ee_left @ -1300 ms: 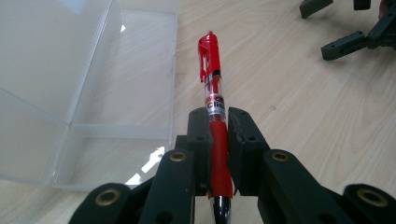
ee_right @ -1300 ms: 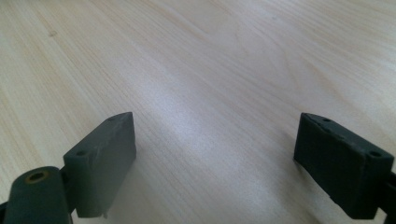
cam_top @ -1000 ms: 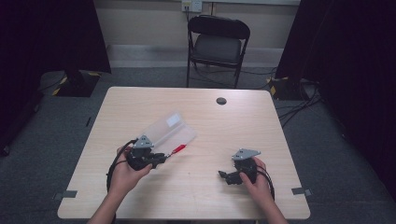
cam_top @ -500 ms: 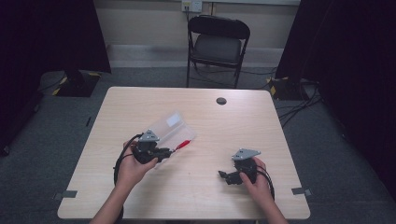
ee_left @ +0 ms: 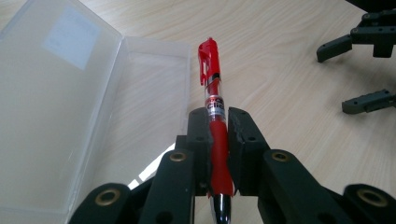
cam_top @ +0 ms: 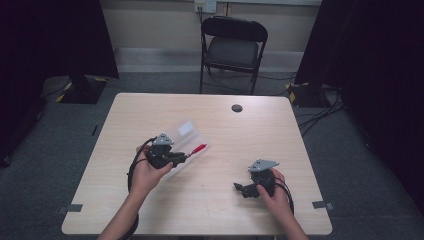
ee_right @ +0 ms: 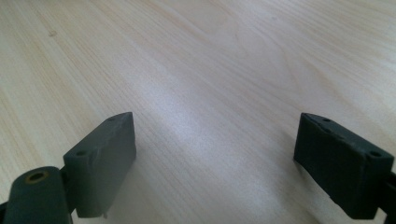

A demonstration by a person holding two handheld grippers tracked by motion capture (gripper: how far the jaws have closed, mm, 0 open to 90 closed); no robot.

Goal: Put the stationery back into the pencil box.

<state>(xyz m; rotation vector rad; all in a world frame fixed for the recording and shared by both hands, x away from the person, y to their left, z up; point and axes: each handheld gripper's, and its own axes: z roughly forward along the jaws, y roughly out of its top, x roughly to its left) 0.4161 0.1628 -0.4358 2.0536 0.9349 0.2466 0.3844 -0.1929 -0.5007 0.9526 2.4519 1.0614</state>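
Pen (ee_left: 215, 112), red, sits clamped by its grip between the pads of my left gripper (ee_left: 218, 140), clip end pointing to 12 o'clock, just beside the open clear case (ee_left: 70, 107) at 9 o'clock. My right gripper (ee_right: 215, 154) rests released over bare table (ee_right: 196, 56).

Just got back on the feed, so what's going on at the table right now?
A person works at a wooden table with a gripper in each hand. The left gripper is shut on a red pen, holding it by its grip beside an open clear plastic case. The right gripper sits open over bare wood, holding nothing. The pen is not in the case yet.
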